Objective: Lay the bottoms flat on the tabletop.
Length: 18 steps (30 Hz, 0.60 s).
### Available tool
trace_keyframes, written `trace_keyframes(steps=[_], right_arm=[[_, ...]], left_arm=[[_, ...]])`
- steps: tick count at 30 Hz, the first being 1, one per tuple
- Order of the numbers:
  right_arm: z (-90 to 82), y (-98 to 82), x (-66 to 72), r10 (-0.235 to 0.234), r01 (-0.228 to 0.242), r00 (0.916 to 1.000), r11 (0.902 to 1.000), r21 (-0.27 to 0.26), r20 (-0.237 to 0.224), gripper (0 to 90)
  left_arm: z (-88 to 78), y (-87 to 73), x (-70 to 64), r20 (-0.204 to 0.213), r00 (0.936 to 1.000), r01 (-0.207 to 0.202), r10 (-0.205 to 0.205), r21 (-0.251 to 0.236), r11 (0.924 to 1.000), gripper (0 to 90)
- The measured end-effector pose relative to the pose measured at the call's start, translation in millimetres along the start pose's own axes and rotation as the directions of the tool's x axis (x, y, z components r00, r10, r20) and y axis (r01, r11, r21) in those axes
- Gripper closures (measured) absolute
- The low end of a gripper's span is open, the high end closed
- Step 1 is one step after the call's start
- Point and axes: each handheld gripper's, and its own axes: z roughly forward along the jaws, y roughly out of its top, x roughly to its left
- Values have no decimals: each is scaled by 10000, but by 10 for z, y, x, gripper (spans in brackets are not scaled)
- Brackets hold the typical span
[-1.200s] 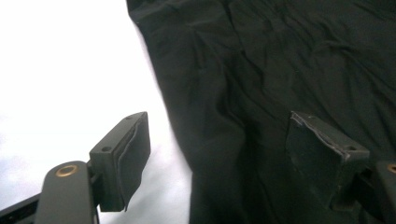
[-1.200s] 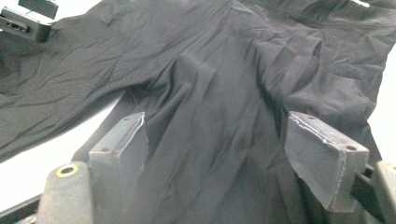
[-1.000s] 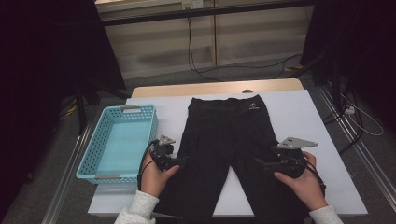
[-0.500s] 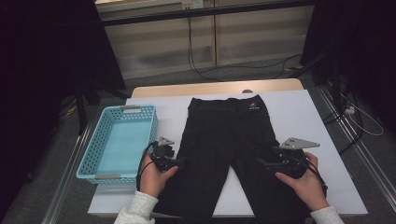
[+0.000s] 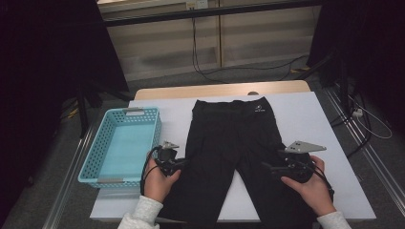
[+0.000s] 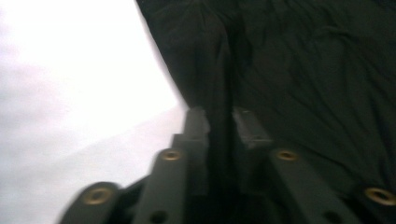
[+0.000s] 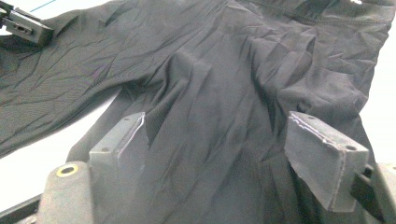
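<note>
Now left gripper (image 6: 219, 122) just pinched onto trousers (image 6: 299, 70) edge; right gripper (image 7: 219, 140) wide.

Black cloth pants (image 5: 229, 157) flat on the white table (image 5: 305, 119), waistband at twelve o'clock, legs toward six, light blue plastic basket (image 5: 98, 164) at nine o'clock, just beside the pants

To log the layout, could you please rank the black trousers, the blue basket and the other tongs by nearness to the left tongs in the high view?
1. Black trousers: pinched in left tongs.
2. Blue basket: just left.
3. Right tongs: across the trousers.
</note>
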Motion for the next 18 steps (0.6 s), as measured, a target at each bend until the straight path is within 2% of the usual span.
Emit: trace_keyframes(steps=[4,9,11,13,18], right_arm=[[-2,3,5,-39,39,10000,10000,-32,-27,219],[-1,0,8,-61,61,10000,10000,1,-45,219],[-2,-1,5,-63,63,10000,10000,-5,-44,219],[-2,-1,1,-27,27,10000,10000,-9,-12,219],[-3,0,-5,17,-17,10000,10000,-1,0,219]], left_arm=[[17,11,-43,368,9993,39,-41,71,10000,789],[-13,19,-37,109,9999,-100,100,-20,9999,792],[-49,31,-21,291,9995,83,-80,-104,9999,846],[-69,46,-33,339,9993,165,-156,-262,9995,851],[-62,57,-63,463,9989,128,-117,-229,9997,874]])
